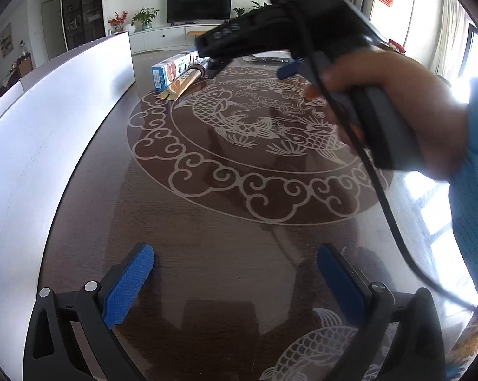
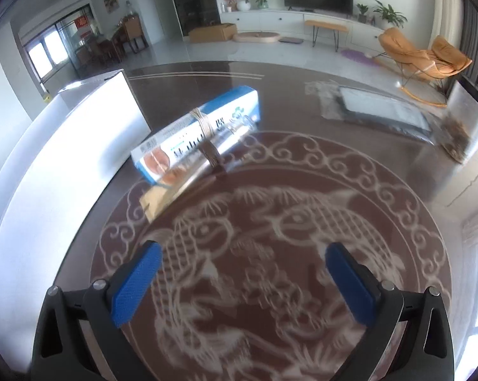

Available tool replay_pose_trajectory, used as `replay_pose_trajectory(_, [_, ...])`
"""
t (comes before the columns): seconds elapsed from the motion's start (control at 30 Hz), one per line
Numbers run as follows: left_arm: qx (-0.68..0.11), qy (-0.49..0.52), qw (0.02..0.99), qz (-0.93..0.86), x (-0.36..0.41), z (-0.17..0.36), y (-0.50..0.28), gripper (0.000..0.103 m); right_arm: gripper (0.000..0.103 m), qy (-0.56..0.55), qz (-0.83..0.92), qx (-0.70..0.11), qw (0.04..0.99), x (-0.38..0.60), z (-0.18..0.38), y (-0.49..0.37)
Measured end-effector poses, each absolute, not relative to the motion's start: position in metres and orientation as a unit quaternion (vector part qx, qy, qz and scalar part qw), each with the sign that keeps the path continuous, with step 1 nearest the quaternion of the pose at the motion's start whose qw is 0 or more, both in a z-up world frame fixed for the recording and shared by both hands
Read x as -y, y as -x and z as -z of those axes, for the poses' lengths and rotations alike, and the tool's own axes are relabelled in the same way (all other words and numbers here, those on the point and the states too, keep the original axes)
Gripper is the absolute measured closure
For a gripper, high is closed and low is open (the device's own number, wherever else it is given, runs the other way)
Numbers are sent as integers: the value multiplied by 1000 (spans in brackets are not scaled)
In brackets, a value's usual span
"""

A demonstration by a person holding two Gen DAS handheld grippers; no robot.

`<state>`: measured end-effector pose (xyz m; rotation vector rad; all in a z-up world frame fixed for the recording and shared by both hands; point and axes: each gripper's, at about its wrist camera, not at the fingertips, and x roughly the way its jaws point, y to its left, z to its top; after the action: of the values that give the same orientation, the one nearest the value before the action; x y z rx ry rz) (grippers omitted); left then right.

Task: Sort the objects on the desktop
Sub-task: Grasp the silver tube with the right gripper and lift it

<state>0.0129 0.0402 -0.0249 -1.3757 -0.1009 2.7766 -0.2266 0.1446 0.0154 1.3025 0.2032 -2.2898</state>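
Reaching right claw (image 2: 243, 281) toward blue carton (image 2: 197, 136) and tube (image 2: 204, 155) beside white box (image 1: 64, 117) on worktop (image 2: 350, 171). Both claws wide open, empty; left claw (image 1: 235, 281) hovers low. Pickup step; next needs fingers astride carton.

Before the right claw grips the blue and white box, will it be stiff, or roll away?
The box looks like thin cardboard, so probably light and crushable. Its flat sides suggest it will not roll. The tube beside it seems to lean on it, so it may shift.
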Motion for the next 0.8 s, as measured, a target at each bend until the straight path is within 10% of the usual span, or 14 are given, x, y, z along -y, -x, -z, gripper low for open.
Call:
replay_pose_trajectory(0.43, [54,435,29,-898,-35,24,-13,0,23,-487,829,-109,252,-66,7,292])
replay_pose_trajectory(0.6, [50,437,27,-898,-36,24,-13,0,71,-463,842,-136,241,-75,5,281])
replay_pose_trajectory(0.8, [42,440,24,-897,-39,24,-14,0,72,-454,849,-139,230,-121,6,246])
